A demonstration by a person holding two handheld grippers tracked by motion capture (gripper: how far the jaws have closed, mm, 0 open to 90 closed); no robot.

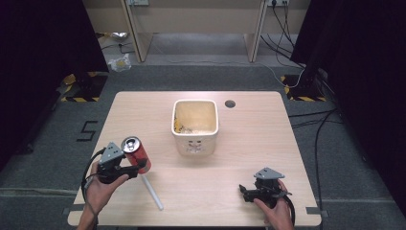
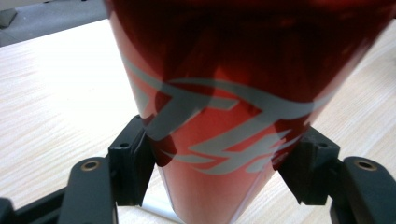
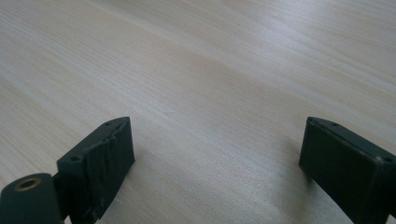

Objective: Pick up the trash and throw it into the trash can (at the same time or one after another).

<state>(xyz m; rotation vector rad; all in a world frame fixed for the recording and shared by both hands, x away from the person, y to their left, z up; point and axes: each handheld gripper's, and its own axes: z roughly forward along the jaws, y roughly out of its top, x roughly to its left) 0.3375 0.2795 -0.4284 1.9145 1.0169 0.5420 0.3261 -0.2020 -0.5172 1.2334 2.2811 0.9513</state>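
Left gripper (image 1: 130,165) clamps red can (image 1: 136,153), silver lettering, top open, tilted

One red can (image 1: 136,153); one white tube (image 1: 152,192); one cream bin (image 1: 195,125); one bench (image 1: 249,143); two grippers: left (image 1: 136,165), right (image 1: 245,193), two black fingers (image 3: 100,165) each.

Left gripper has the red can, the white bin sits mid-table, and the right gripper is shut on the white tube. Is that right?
Not quite. The right gripper is open with nothing between its jaws, as the right gripper view shows. In the high view the white tube lies on the table beside the left gripper, which does hold the red can. The white bin sits mid-table.
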